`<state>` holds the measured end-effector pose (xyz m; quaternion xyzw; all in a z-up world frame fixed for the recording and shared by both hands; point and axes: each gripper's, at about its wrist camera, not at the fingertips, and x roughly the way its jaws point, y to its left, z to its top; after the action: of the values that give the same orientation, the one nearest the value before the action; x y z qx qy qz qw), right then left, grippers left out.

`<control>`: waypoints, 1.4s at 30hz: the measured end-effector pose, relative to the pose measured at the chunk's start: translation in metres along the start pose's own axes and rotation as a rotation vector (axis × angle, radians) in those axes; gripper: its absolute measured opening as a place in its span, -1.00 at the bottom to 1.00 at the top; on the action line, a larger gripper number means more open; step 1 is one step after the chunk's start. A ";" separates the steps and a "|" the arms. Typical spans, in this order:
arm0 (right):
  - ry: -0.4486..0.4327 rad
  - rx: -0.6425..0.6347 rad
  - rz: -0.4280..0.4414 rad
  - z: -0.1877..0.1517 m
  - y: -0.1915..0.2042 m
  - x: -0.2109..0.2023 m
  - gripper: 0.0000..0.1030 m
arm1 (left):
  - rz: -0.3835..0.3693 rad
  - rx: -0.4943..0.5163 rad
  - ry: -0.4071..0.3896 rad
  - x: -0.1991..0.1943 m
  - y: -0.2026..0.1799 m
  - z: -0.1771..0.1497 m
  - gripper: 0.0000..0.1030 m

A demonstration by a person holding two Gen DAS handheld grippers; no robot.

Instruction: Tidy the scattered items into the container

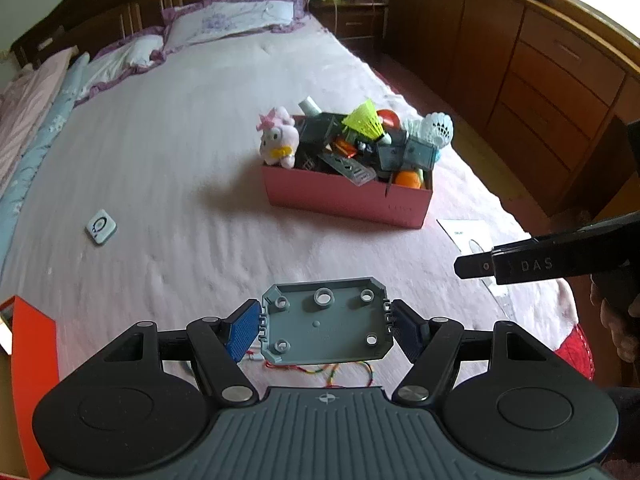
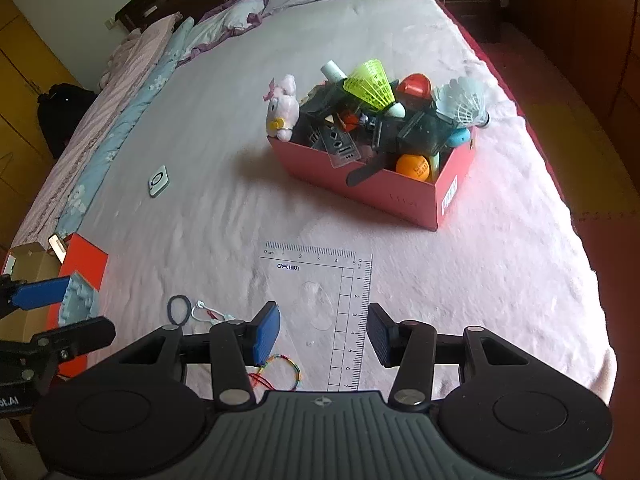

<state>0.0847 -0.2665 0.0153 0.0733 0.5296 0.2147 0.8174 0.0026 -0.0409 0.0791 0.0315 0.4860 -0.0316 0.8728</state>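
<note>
Left wrist: left gripper [image 1: 325, 330] clamps a grey octagonal plastic plate [image 1: 325, 326], studded, flat between blue ribbed pads, above the bed; pink cardboard box [image 1: 347, 196] ahead.

Right wrist: right gripper [image 2: 323, 334] jaws wide; clear angled ruler [image 2: 352, 300] lies flat between them.

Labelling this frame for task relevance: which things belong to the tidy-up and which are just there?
Job:
- pink box, already heaped
- grey plastic plate, held in left gripper
- clear ruler
- hair tie
- braided bracelet
- white square gadget

Just there:
- pillows
- orange carton
- dresser
</note>
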 end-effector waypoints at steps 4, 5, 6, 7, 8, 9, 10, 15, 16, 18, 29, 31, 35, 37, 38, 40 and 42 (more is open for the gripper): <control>0.017 0.008 0.012 0.000 -0.010 0.006 -0.02 | 0.015 -0.018 0.014 0.000 -0.006 -0.004 0.35; 0.021 0.010 0.014 0.000 -0.012 0.008 -0.02 | 0.019 -0.022 0.017 -0.001 -0.008 -0.005 0.35; 0.025 0.012 0.017 0.000 -0.015 0.009 -0.02 | 0.023 -0.025 0.021 -0.001 -0.009 -0.006 0.35; 0.029 0.014 0.020 0.001 -0.017 0.011 -0.02 | 0.028 -0.029 0.025 -0.001 -0.010 -0.007 0.35; 0.033 0.015 0.023 0.001 -0.020 0.012 -0.02 | 0.032 -0.033 0.028 -0.001 -0.011 -0.008 0.35; 0.036 0.016 0.025 0.001 -0.021 0.014 -0.02 | 0.035 -0.036 0.032 -0.002 -0.012 -0.009 0.35; 0.039 0.017 0.027 0.002 -0.022 0.015 -0.02 | 0.039 -0.039 0.036 -0.002 -0.012 -0.010 0.35; 0.046 0.024 0.035 0.004 -0.027 0.021 -0.02 | 0.046 -0.043 0.056 -0.001 -0.013 -0.015 0.35; 0.047 0.026 0.034 0.005 -0.027 0.023 -0.02 | 0.045 -0.041 0.060 -0.001 -0.013 -0.016 0.35; 0.050 0.034 0.029 0.005 -0.028 0.025 -0.02 | 0.041 -0.040 0.064 0.002 -0.012 -0.016 0.35; 0.046 0.061 -0.010 0.018 -0.028 0.029 -0.02 | -0.020 -0.024 0.053 0.025 -0.006 0.006 0.35; 0.047 0.073 -0.017 0.021 -0.029 0.032 -0.02 | -0.034 -0.015 0.060 0.032 -0.005 0.010 0.35; 0.055 0.092 -0.032 0.029 -0.030 0.040 -0.02 | -0.057 -0.012 0.069 0.048 -0.001 0.020 0.35; 0.057 0.099 -0.041 0.035 -0.031 0.044 -0.02 | -0.069 -0.013 0.076 0.058 0.001 0.027 0.35; 0.057 0.103 -0.044 0.038 -0.031 0.046 -0.02 | -0.076 -0.013 0.079 0.063 0.003 0.031 0.35; 0.052 0.110 -0.052 0.048 -0.031 0.051 -0.02 | -0.087 -0.009 0.082 0.072 0.004 0.038 0.35; 0.044 0.116 -0.058 0.057 -0.032 0.055 -0.02 | -0.098 -0.004 0.081 0.082 0.006 0.047 0.35</control>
<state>0.1642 -0.2657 -0.0175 0.1004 0.5607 0.1615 0.8059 0.0857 -0.0414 0.0345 0.0074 0.5218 -0.0718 0.8500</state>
